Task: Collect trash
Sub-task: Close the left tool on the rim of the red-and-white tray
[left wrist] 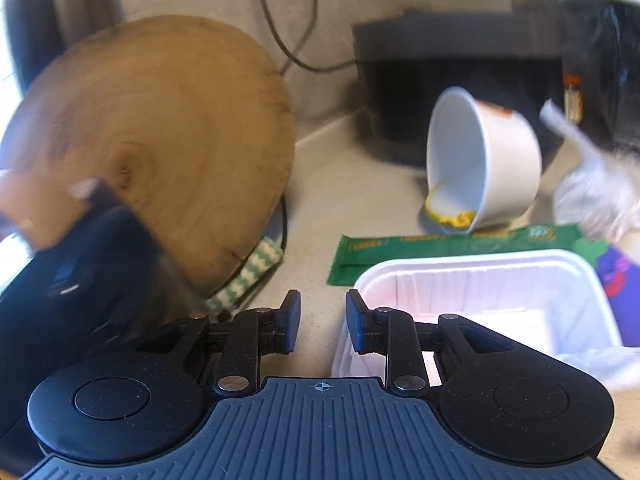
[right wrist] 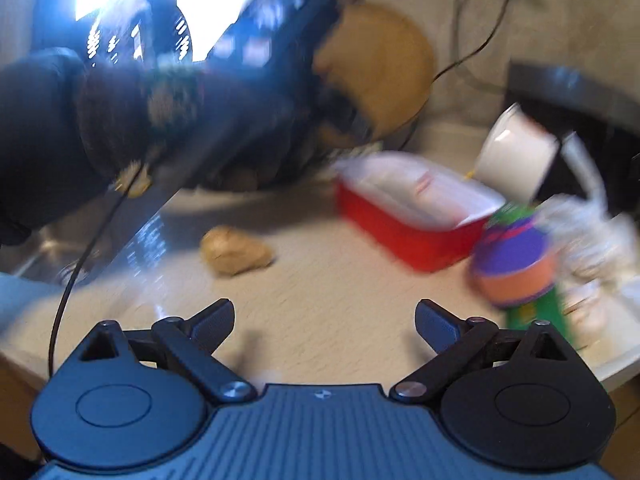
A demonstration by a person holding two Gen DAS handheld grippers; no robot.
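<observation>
**A:** Take me across from the left. What is there?

**B:** In my left wrist view, at nine o'clock, a round wooden board (left wrist: 160, 140) leans against the wall, badly blurred. My left tongs (left wrist: 323, 322) are released, with only bare table (left wrist: 316, 184) between the pads. Just right of them sits the white foam tray (left wrist: 480, 280), its near rim beside my right-hand pad. Behind it lies a flat green wrapper (left wrist: 420, 248), and at one o'clock a white paper cup (left wrist: 484, 164) lies tipped on its side with yellow residue at its lip.

**A:** And the other hand?

**B:** My right tongs (right wrist: 325, 326) are spread wide and empty over the table. A crumpled brown paper wad (right wrist: 236, 252) lies at eleven o'clock, on its own. The tray shows its red outside at one o'clock, and a purple and orange packet (right wrist: 516, 264) sits at two o'clock, with crumpled white plastic (right wrist: 592, 236) beyond.

**A:** What could go wrong?

**B:** I judge the tray the riskiest. It looks like light foam, so a pad nudging the rim would likely push it away or flip it rather than grip it. The cup should roll if clipped, and the residue could spill. Both views are smeared, so aiming now invites a miss. My hands are also working close together and could collide.
</observation>
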